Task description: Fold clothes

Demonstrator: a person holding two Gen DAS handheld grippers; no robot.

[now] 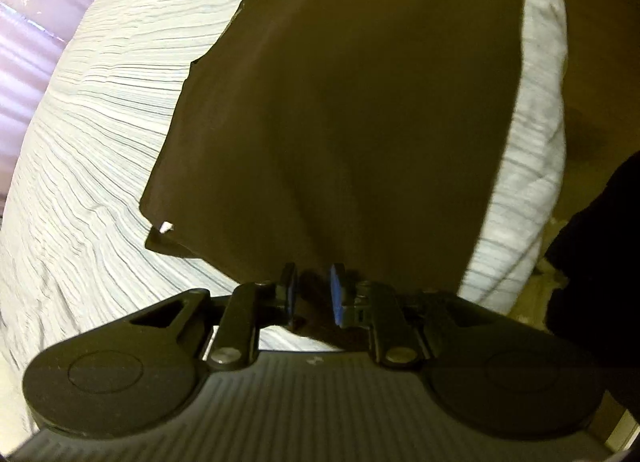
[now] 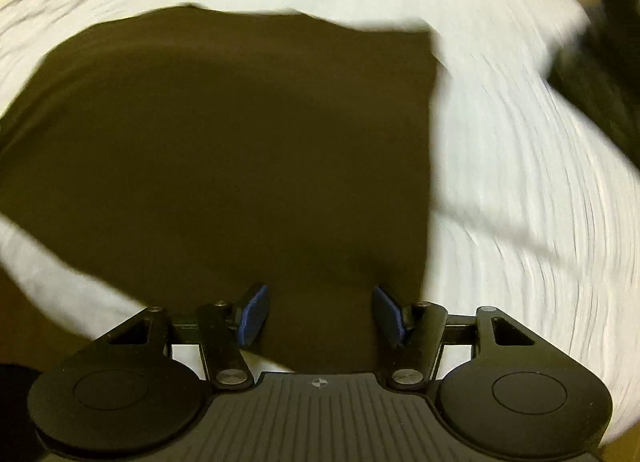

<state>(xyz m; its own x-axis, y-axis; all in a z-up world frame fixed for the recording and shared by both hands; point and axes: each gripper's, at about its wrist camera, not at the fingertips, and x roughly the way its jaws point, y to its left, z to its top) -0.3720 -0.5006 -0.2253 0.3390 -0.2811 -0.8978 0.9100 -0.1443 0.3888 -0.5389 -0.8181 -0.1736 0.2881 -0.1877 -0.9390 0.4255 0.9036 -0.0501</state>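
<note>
Nearest, the left gripper (image 1: 313, 290) stands narrowly parted just above the near edge of the brown garment (image 1: 352, 110); I see no cloth pinched between its pads. The right gripper (image 2: 320, 312) gapes wide over the same cloth, holding nothing. The garment lies flat on the white bed (image 1: 100, 110), close to its far side. A careless drag there could rumple the fold or pull it off the edge.
</note>
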